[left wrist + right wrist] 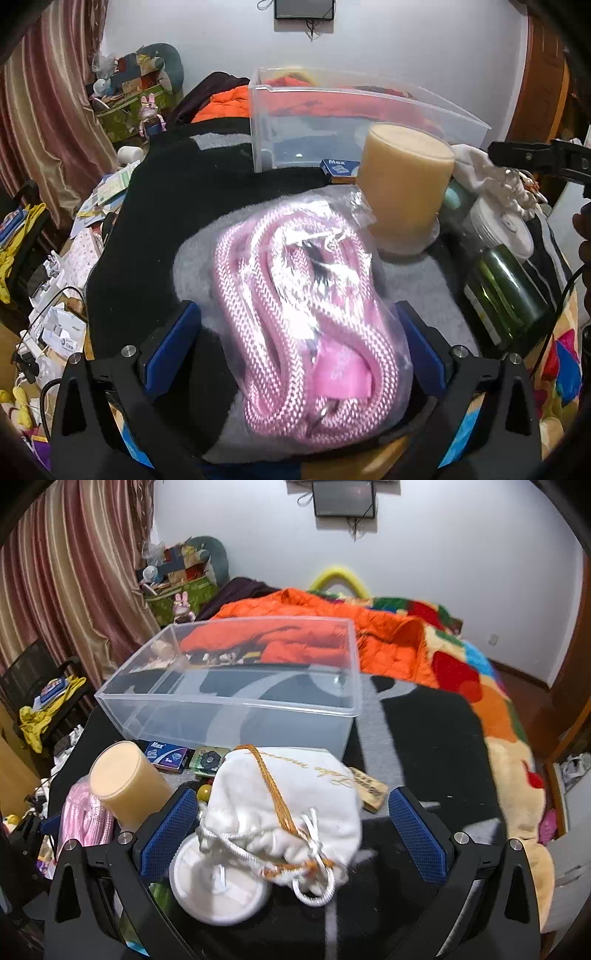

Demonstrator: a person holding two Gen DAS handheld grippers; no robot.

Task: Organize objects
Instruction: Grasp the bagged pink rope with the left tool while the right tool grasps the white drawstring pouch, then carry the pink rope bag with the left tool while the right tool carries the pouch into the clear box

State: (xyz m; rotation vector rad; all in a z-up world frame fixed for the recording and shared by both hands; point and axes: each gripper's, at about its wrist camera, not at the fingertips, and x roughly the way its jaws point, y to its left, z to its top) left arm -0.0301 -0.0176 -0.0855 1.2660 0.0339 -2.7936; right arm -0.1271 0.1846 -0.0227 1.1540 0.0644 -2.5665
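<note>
A clear bag of pink rope [295, 295] lies on the grey and black blanket [155, 221], between the open blue fingers [173, 343] of my left gripper [295, 328]. The fingers stand beside the bag. A white drawstring pouch [288, 805] with a gold cord lies between the open fingers [170, 830] of my right gripper [295, 834], on a white-lidded jar [218, 886]. A clear plastic bin [236, 701] stands empty behind; it also shows in the left wrist view [332, 122]. The pink rope shows at the left of the right wrist view [81, 819].
A tan cylinder [402, 188] stands beside the rope bag, also seen from the right [125, 782]. A blue Max box [166, 755], a green glass jar [502, 288], a small wooden tag [369, 786] and an orange quilt [325, 638] are around. Clutter fills the floor at left [55, 295].
</note>
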